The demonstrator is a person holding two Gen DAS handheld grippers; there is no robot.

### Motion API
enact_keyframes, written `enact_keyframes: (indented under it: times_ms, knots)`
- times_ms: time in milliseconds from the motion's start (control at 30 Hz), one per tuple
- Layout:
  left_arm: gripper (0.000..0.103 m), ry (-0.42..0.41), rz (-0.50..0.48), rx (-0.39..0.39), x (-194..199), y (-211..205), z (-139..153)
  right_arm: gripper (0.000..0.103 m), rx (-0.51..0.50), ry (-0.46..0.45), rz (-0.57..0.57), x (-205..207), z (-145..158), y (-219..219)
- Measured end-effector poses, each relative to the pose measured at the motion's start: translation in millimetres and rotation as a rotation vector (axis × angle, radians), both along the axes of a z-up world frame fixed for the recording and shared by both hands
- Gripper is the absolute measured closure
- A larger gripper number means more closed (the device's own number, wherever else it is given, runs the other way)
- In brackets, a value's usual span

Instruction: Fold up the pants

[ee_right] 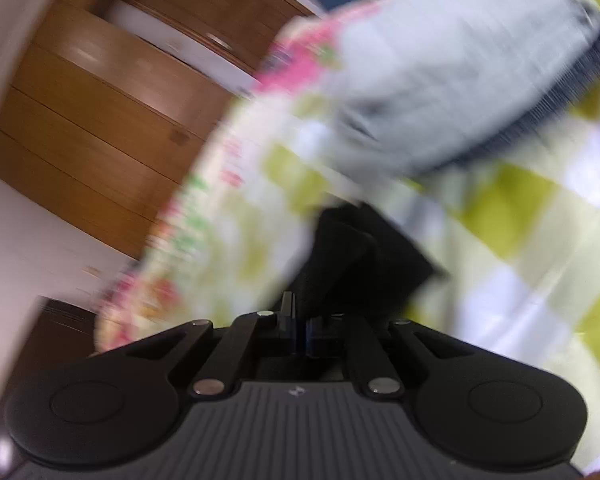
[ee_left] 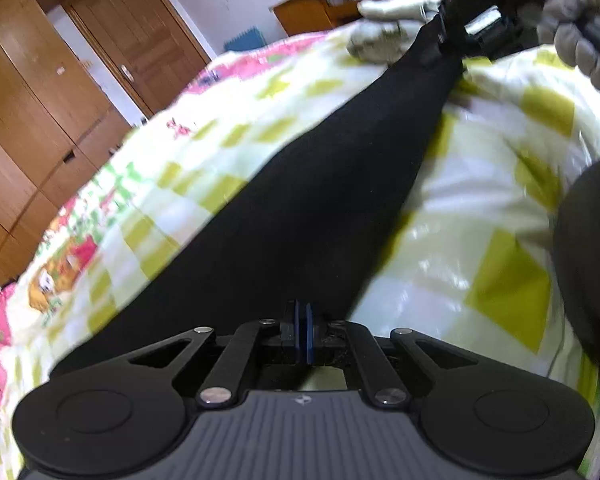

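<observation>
Black pants [ee_left: 320, 184] lie as a long taut band across a bed cover [ee_left: 480, 208] checked in white and yellow-green. At the near end my left gripper [ee_left: 303, 332] has its blue pads pressed together on the cloth. At the far end, top right, my right gripper [ee_left: 444, 44] pinches the other end, held by a gloved hand [ee_left: 580, 20]. The right wrist view is blurred: the right gripper [ee_right: 300, 332] has its pads almost together, with a bunch of the black pants [ee_right: 360, 252] rising from them.
A light grey garment [ee_right: 440, 72] with a dark ribbed hem lies on the cover beyond the pants. A wooden wardrobe [ee_left: 60, 80] stands past the bed's left edge, a wooden desk [ee_left: 320, 4] behind. A dark-clad leg [ee_left: 592, 260] is at the right.
</observation>
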State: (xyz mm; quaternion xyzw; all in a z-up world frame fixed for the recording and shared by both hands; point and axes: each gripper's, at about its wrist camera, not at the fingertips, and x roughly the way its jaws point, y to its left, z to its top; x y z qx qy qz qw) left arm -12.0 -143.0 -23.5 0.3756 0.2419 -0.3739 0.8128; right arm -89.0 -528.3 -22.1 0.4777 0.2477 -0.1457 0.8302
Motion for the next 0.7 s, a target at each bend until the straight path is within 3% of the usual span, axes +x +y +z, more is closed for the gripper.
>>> enact_keyframes:
  times_ms: [67, 133, 200, 233, 267, 300, 500, 600, 700]
  knots:
    - [0.085, -0.009, -0.005, 0.013, -3, 0, -3, 0.093, 0.068, -0.007, -0.017, 2, -10, -7]
    - [0.085, -0.001, -0.016, 0.006, -5, 2, -1, 0.088, 0.066, -0.039, -0.022, 1, -5, -9]
    - [0.084, 0.008, -0.020, 0.001, -5, 3, 1, 0.071, 0.051, -0.040, -0.009, 8, 3, -13]
    - [0.084, 0.008, -0.023, 0.002, -4, 3, 1, 0.071, 0.035, -0.043, -0.007, 12, 9, -14]
    - [0.084, 0.007, -0.023, 0.002, -3, 2, 1, 0.079, 0.015, -0.054, 0.004, 15, 14, -14]
    - [0.083, 0.007, -0.021, -0.001, -2, 2, 2, 0.095, -0.004, -0.080, 0.022, 19, 24, -12]
    - [0.080, 0.012, -0.002, -0.023, 0, 4, 5, 0.097, -0.057, -0.357, 0.098, 24, 86, 0]
    - [0.080, 0.020, 0.001, -0.019, 1, 4, 3, 0.097, -0.102, -0.287, 0.103, 27, 81, 2]
    - [0.080, 0.020, 0.000, -0.022, 1, 4, 0, 0.096, -0.076, -0.091, 0.020, 15, 34, -17]
